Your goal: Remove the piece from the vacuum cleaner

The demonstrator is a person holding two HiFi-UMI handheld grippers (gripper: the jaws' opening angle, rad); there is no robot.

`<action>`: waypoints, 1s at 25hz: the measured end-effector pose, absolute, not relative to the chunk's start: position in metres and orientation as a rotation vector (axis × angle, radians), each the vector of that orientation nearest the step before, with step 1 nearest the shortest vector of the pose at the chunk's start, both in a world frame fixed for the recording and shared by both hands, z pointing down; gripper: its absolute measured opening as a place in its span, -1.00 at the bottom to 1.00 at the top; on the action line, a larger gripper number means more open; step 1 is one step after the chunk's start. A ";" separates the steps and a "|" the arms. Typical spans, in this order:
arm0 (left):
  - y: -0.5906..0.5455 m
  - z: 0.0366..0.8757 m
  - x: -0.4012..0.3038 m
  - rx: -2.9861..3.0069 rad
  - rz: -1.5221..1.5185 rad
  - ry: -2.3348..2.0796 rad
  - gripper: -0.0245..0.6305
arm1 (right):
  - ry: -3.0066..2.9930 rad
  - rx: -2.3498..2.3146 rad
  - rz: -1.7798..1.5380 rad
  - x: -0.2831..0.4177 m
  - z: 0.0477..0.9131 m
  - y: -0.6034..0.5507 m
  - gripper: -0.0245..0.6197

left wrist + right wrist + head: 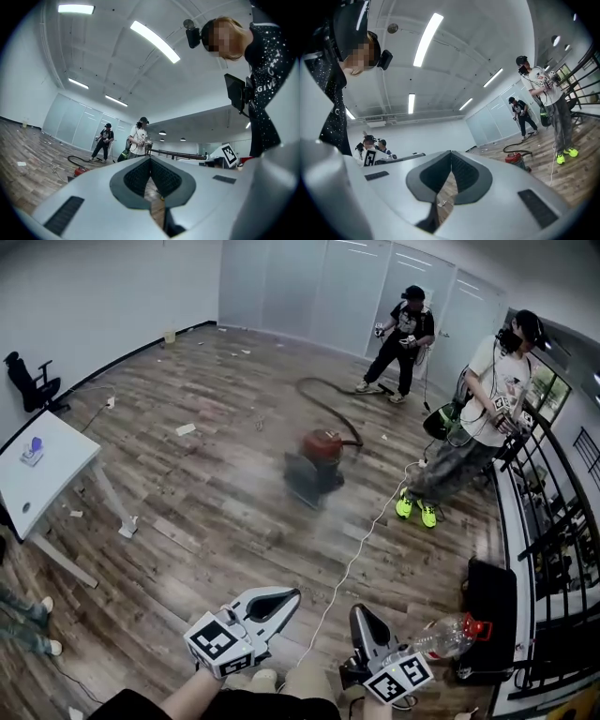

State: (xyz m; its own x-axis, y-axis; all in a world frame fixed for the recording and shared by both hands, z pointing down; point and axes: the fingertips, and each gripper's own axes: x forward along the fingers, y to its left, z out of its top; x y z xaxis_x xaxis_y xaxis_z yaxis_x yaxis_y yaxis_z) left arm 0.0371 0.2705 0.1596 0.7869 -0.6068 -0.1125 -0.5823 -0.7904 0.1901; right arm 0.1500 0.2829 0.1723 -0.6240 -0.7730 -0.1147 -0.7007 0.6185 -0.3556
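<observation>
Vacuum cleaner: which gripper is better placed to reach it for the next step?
Right, marginally. Both grippers are shut, empty and far from the vacuum cleaner across the floor. In the head view the right gripper aims nearer it; the left gripper angles off to its right.

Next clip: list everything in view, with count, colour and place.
vacuum cleaner: one, red, mid-floor, far from both tools
hose: one, black, curling behind the vacuum cleaner
cable: one, white, along the floor
table: one, white, left edge
office chair: one, black, by the left wall
bottle: one, clear with red cap, bottom right
railing: one, black, right side
paper scraps: several, pale, scattered on the floor
person in black: one, far end
person in white top: one, by the railing
left tool: white, shut, empty
right tool: white, shut, empty
</observation>
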 end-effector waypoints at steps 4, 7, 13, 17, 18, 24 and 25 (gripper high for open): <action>0.242 0.166 0.029 2.795 -0.244 -0.950 -0.90 | 2.613 -1.187 -0.448 0.142 0.177 0.244 -0.89; 0.213 0.177 0.022 2.763 -0.213 -0.986 -0.90 | 2.586 -1.134 -0.494 0.139 0.178 0.207 -0.89; 0.127 0.186 0.006 2.704 -0.236 -1.102 -0.90 | 2.556 -1.043 -0.555 0.140 0.179 0.112 -0.89; 0.054 0.178 0.017 2.708 -0.243 -1.136 -0.90 | 2.631 -1.057 -0.489 0.146 0.174 0.041 -0.89; 0.037 0.175 0.021 2.710 -0.246 -1.144 -0.90 | 2.648 -1.054 -0.482 0.148 0.173 0.024 -0.89; -0.064 0.171 0.038 2.741 -0.197 -1.205 -0.90 | 2.700 -1.046 -0.427 0.154 0.166 -0.079 -0.89; -0.076 0.173 0.039 2.748 -0.177 -1.218 -0.90 | 2.718 -1.055 -0.417 0.153 0.168 -0.092 -0.89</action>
